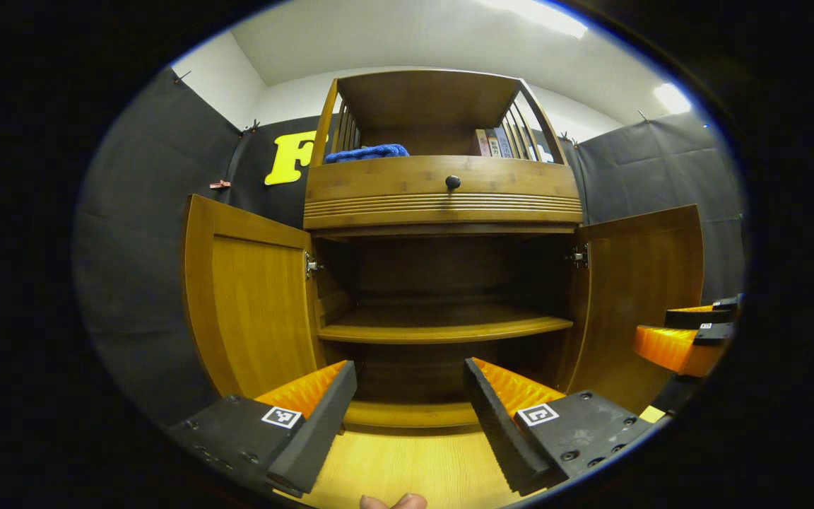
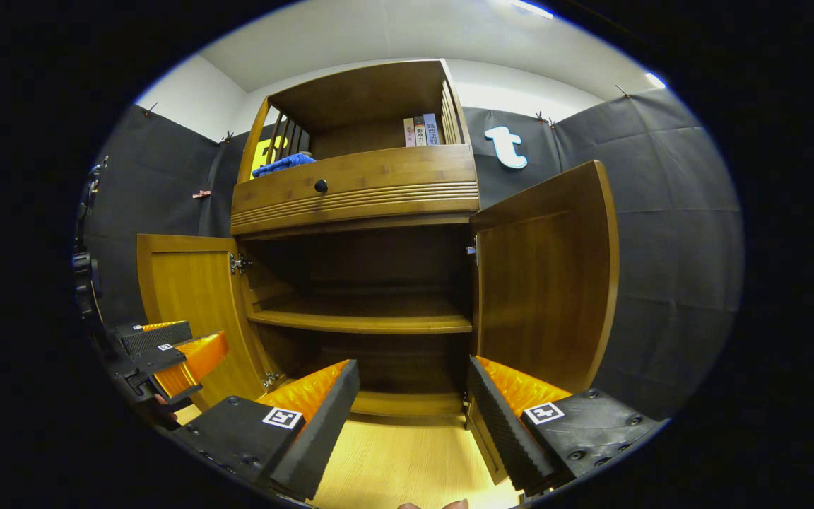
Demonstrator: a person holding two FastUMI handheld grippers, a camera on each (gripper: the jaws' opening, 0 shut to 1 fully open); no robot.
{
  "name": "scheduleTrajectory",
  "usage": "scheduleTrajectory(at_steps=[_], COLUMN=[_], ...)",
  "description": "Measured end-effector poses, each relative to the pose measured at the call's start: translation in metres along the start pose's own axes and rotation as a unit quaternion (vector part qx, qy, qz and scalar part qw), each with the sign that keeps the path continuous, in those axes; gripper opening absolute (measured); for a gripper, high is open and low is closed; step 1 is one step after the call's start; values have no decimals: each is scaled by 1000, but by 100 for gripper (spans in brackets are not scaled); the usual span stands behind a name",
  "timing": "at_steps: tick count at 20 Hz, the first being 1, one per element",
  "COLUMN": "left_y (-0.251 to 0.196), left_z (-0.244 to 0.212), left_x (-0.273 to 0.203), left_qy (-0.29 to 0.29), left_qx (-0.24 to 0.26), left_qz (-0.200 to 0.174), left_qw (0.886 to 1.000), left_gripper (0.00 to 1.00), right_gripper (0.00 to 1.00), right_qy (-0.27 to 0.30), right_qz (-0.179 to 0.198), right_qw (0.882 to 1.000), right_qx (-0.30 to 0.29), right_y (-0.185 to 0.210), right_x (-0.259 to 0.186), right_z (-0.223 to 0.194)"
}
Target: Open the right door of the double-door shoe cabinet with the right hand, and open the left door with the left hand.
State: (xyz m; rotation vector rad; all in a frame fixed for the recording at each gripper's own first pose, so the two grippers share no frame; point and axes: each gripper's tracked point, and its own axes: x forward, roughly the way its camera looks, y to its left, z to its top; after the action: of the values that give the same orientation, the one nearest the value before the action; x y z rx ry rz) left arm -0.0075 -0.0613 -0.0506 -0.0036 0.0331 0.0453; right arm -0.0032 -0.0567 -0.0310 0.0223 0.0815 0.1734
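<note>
Each gripper [image 1: 410,396] [image 2: 413,396] has two wedge-shaped fingers [image 1: 311,424] with ribbed inner pads, on flat bodies studded with screws, each bearing a small square black-and-white marker [image 1: 282,416].

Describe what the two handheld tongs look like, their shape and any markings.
The left tongs and right tongs match: each has two wedge-shaped fingers with ribbed inner faces, mounted on dark blocks with visible screws. Every block carries a small square black-and-white marker. A fingertip of the holding hand peeks in at the bottom edge; no sleeve is visible.
</note>
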Motion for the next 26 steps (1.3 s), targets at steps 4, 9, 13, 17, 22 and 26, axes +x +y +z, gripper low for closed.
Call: scheduleTrajectory(at_steps=[4, 9, 13, 17, 22, 26], left_y=[-4, -4, -6, -8, -5, -3], left_z=[-2, 0, 0, 2, 6, 9], left_x=[0, 1, 1, 0, -2, -5], left_qy=[3, 0, 0, -2, -11, -19], left_qx=[0, 3, 3, 6, 11, 14], left_qz=[-5, -9, -10, -10, -5, 2], left_qw=[1000, 1000, 1000, 1000, 1000, 1000], left_gripper=[97, 93, 95, 97, 93, 95], right_gripper=[98, 98, 98, 98, 98, 98], right_qy=[0, 1, 1, 0, -8, -9], right_qz=[0, -2, -2, -3, -2, 0], right_qw=[1000, 1000, 1000, 1000, 1000, 1000], right_qx=[-2, -2, -3, -1, -1, -4], right_y=[1, -1, -2, -2, -1, 2], right_x=[-1, -1, -1, -1, -3, -2], right_z=[0, 0, 0, 0, 2, 3])
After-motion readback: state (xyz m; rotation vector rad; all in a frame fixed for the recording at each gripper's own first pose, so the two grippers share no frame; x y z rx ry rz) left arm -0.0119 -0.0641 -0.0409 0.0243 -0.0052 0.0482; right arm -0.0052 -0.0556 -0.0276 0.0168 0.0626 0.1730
